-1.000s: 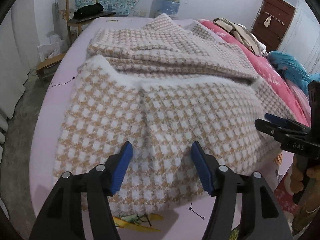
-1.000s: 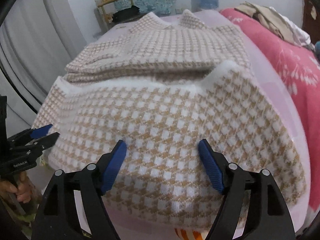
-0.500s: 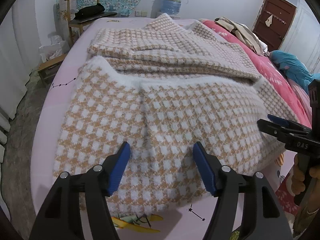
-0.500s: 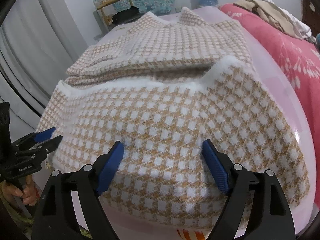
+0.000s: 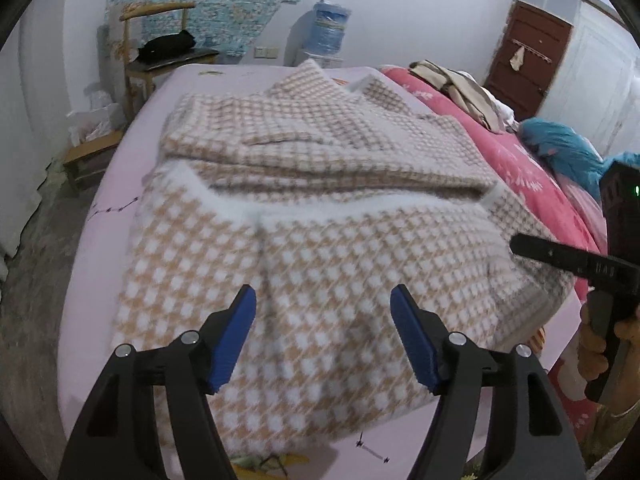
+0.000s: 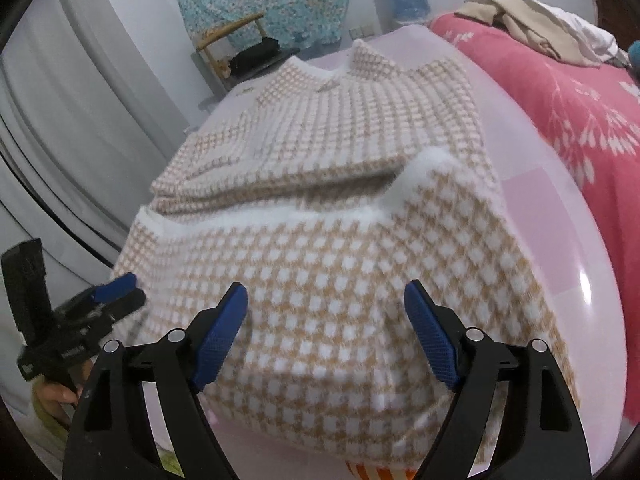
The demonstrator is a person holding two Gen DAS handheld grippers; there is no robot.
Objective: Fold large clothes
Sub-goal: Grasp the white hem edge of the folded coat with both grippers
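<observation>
1. My left gripper (image 5: 323, 328) hangs over the near part of the houndstooth coat (image 5: 320, 264); its jaws are opening, with nothing pinched between the blue pads (image 5: 234, 336), which stand clear above the cloth.
2. My right gripper (image 6: 326, 330) hangs over the same folded-up hem panel; its jaws are closing slightly but are wide apart, and they grip nothing.
3. The coat, tan and white, lies on the pink bedsheet (image 5: 132, 168), its lower part folded up over the body, the white fleecy lining edge (image 6: 280, 216) showing along the fold, and the collar at the far end.
4. Writing: the side of my right gripper, seen from the left camera, carries pale lettering too blurred to read; the same goes for the left one seen from the right camera.
5. Compared with a second ago, both grippers have drawn back a little from the coat, the left jaws stand wider, and the right gripper sits higher in the left view. The coat itself has not shifted.
6. Farther out: a red floral quilt (image 6: 580, 112), a wooden chair (image 5: 160, 40) and a water-cooler bottle (image 5: 330, 30) by the wall.
</observation>
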